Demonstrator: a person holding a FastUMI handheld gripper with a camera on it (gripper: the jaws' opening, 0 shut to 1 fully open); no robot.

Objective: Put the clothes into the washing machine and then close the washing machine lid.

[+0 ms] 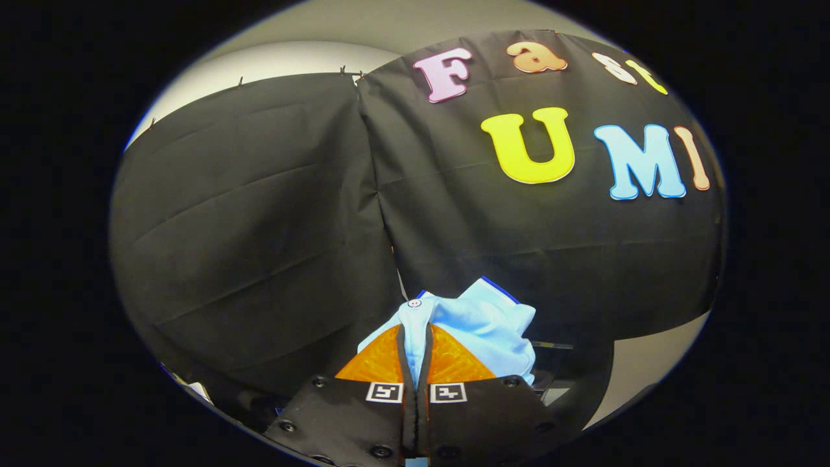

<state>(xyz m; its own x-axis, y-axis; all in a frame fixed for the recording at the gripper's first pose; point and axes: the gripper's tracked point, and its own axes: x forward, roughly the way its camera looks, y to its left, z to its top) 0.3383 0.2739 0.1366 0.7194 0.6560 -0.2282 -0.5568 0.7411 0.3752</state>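
A light blue garment [480, 324] with a white button and a dark blue collar edge is pinched between my fingers. It bunches up just ahead of the fingertips and spills to the right of them. My gripper [415, 350] is shut on a fold of this cloth, held up in the air and facing the black booth wall. The lower part of the garment hangs hidden behind the fingers.
The black cloth wall [259, 214] of the booth stands close ahead, in two panels meeting at a seam above the fingers. A pale wall [648, 363] shows below the cloth to the right, next to a dark object [551, 376] behind the garment.
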